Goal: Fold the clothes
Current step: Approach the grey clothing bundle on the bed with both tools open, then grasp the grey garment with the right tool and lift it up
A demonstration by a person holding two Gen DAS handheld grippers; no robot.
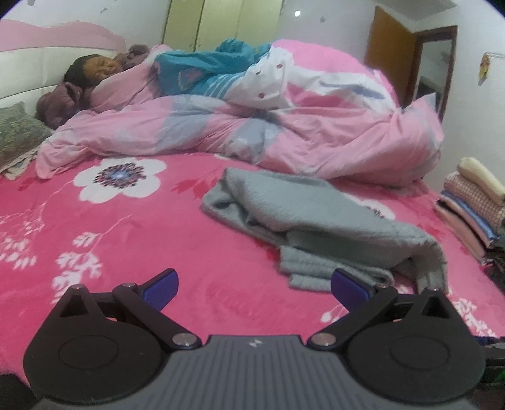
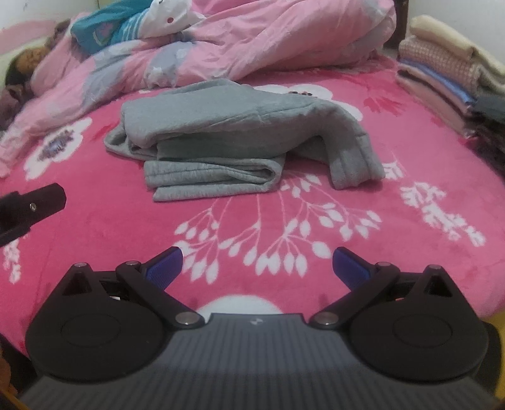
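The left gripper (image 1: pixel 255 288) and the right gripper (image 2: pixel 257 265) both hang spread and empty over the pink floral bed (image 2: pixel 110 220). Ahead lies the partly folded grey garment (image 2: pixel 227 138), a stack of folded clothes (image 2: pixel 442 79) at its right.

A bed (image 1: pixel 142 239) fills the lower frame, covered in a bright pink blanket with white flowers and leaf sprigs. At upper left stands a pink and white headboard (image 1: pixel 47 47); behind it, pale yellow wardrobe doors (image 1: pixel 221 22). White walls (image 1: pixel 341 28) run to an orange-brown door (image 1: pixel 391 53) at upper right, beside a dark-framed opening.
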